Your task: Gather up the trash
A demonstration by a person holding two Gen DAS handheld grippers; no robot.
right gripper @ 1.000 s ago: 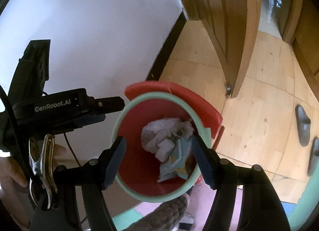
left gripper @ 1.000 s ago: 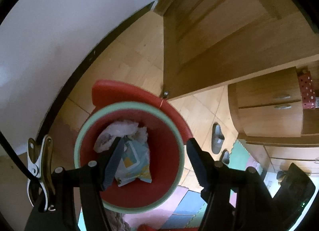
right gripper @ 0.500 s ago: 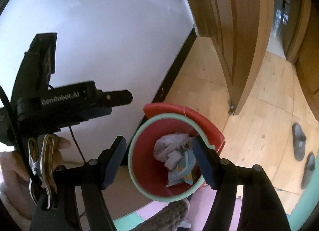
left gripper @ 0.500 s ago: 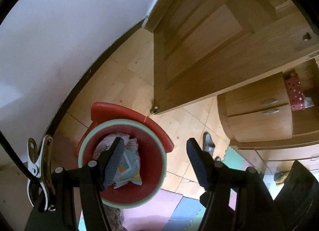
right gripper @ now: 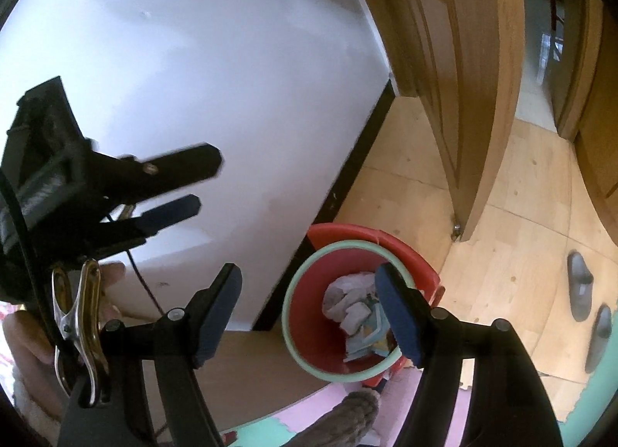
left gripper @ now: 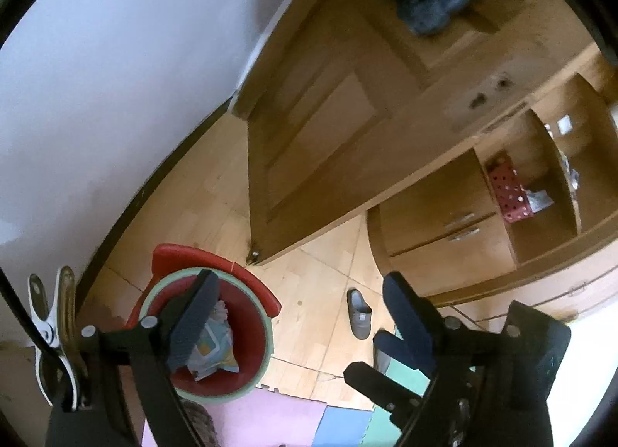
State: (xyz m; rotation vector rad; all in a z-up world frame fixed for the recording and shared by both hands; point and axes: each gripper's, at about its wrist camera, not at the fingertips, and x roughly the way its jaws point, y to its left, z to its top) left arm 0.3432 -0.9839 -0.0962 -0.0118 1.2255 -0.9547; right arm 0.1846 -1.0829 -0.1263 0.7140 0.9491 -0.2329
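Both claws hang above the red bin (right gripper: 309,315) w/ nothing between the pads: left gripper (left gripper: 297,315) is opening wider, right gripper (right gripper: 309,311) stands spread and empty, prob. because the trash (right gripper: 359,315) (crumpled paper, a blue-yellow wrapper) already lies inside, so no grip is needed atm. The bin, w/ green rim and red lid tipped back, sits on the wood floor (right gripper: 502,254) against the white wall (right gripper: 193,60), beside an open door (left gripper: 328,118). 2 grey slippers (right gripper: 579,284) lie nearby, pastel foam mats (left gripper: 270,424) below, a cabinet (left gripper: 444,215) behind.
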